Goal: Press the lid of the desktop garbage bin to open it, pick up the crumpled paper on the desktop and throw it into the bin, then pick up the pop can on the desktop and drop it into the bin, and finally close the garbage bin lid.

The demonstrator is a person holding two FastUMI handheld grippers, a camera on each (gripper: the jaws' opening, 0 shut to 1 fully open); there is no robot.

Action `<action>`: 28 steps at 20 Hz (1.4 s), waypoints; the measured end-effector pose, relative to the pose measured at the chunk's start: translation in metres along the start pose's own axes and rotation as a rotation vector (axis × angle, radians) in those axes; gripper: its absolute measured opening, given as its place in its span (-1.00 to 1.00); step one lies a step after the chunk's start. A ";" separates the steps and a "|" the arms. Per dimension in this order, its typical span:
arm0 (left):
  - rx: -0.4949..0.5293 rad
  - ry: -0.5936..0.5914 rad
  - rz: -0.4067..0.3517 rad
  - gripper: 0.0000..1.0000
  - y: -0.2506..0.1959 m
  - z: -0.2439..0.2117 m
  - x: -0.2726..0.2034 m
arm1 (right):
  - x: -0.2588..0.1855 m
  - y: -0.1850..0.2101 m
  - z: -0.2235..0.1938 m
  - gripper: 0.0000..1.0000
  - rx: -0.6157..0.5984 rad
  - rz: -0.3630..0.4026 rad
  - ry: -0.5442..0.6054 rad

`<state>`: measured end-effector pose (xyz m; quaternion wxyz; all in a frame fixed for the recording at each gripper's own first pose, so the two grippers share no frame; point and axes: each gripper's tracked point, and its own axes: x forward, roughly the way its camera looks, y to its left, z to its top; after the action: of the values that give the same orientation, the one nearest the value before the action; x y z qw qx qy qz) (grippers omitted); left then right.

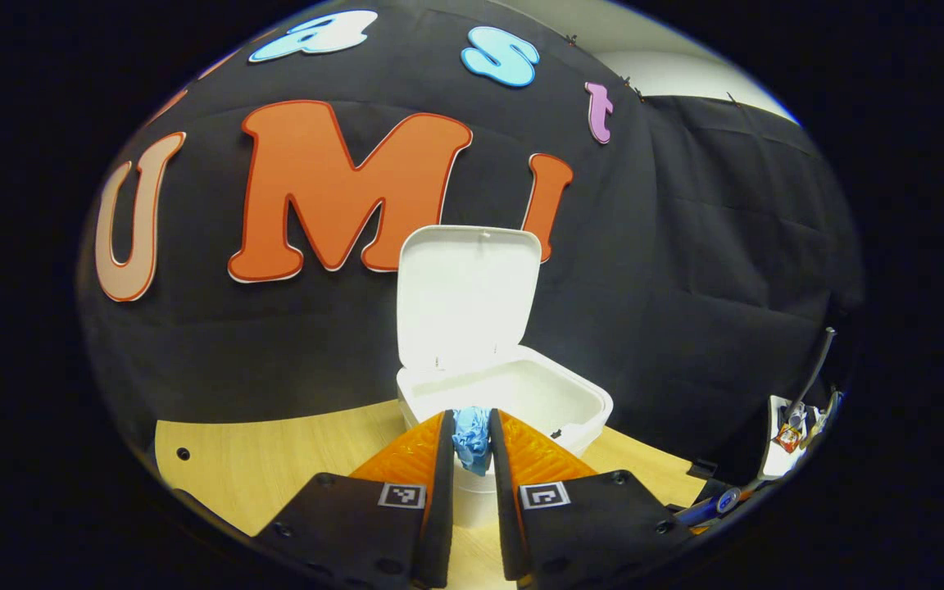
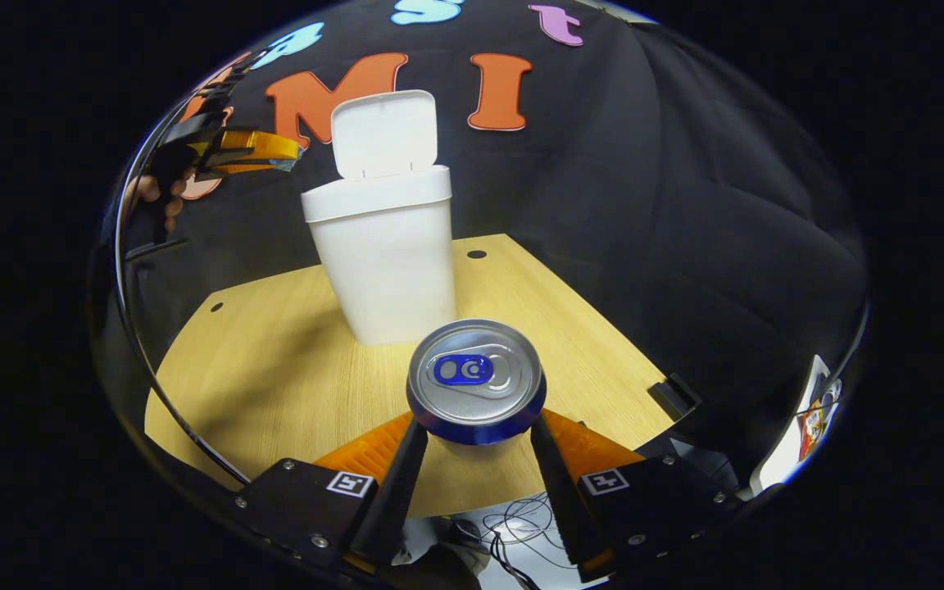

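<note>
Crumpled paper (image 1: 471, 440), blue, wrinkled wad, pinched between both fingers of left gripper (image 1: 471, 426), held over near rim of bin (image 1: 505, 393). Bin white, smooth plastic, rounded-rectangular, straight ahead of left gripper; lid (image 1: 467, 295) upright, hinged at far side. Pop can (image 2: 476, 383) upright between fingers of right gripper (image 2: 476, 426), both fingers pressing its sides; round silver top, blue tab. Bin stands just beyond can on pale wood-grain desktop (image 2: 275, 369). Left gripper seen far upper left from right gripper view.
</note>
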<state>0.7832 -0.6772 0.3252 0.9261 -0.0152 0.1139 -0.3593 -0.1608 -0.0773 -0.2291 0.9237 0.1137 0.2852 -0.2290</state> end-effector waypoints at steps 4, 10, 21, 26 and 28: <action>0.011 -0.008 -0.002 -0.44 -0.005 -0.001 0.018 | -0.007 -0.013 0.003 0.54 0.018 -0.032 -0.011; 0.009 0.003 -0.009 -0.39 -0.011 -0.006 0.040 | -0.009 -0.025 0.008 0.54 0.031 -0.065 -0.022; 0.040 -0.026 -0.013 0.84 -0.018 -0.006 0.042 | -0.002 -0.020 0.028 0.54 0.008 -0.038 -0.049; 0.031 -0.023 0.027 0.93 0.002 -0.013 0.020 | 0.009 -0.004 0.049 0.45 -0.032 0.013 -0.069; 0.033 -0.021 0.052 0.95 0.012 -0.021 0.010 | 0.014 0.004 0.060 0.54 -0.052 0.040 -0.086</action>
<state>0.7938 -0.6743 0.3017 0.9364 -0.0008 0.0987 -0.3369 -0.1202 -0.0997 -0.1878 0.9421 0.0856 0.2487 -0.2078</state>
